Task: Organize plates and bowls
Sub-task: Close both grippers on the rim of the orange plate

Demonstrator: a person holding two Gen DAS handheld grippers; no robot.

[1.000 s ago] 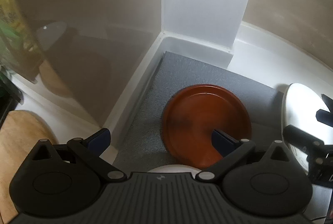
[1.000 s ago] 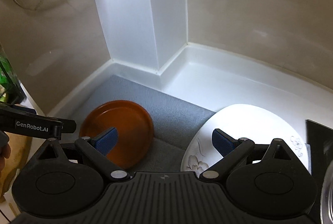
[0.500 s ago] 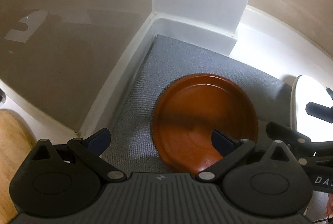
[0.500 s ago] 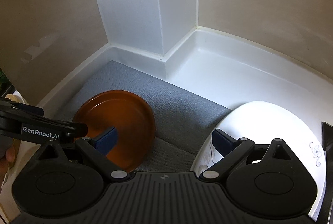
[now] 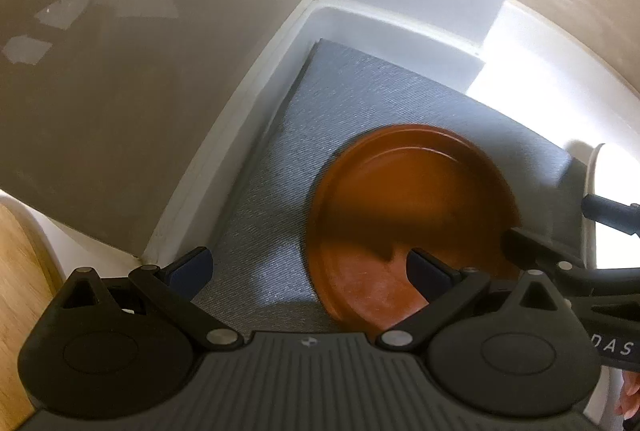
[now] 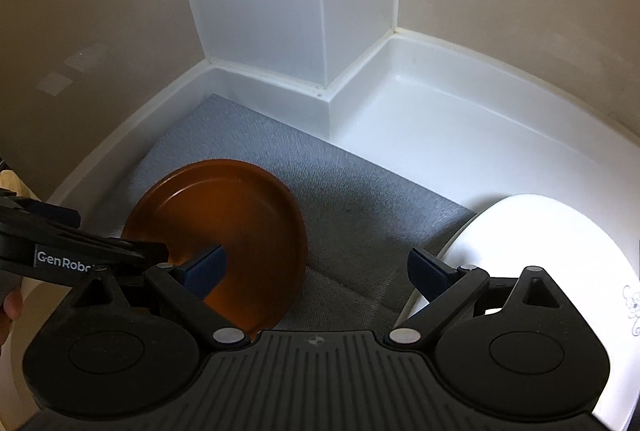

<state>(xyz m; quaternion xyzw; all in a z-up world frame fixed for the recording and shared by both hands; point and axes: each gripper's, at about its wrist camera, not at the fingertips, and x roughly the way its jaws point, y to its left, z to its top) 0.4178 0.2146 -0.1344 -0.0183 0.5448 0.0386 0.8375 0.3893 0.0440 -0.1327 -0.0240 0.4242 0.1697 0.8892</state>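
Both my grippers have dropped closer. My left gripper [image 5: 310, 267] and right gripper [image 6: 318, 269] gape wide, holding nothing. The brown plate [image 5: 408, 207] lies on the grey mat [image 6: 360, 207], the white plate [image 6: 536, 231] beside it; a low approach could shove either one.

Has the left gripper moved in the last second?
Yes. The left gripper has come forward and down toward the brown plate on the grey mat; both loom larger.
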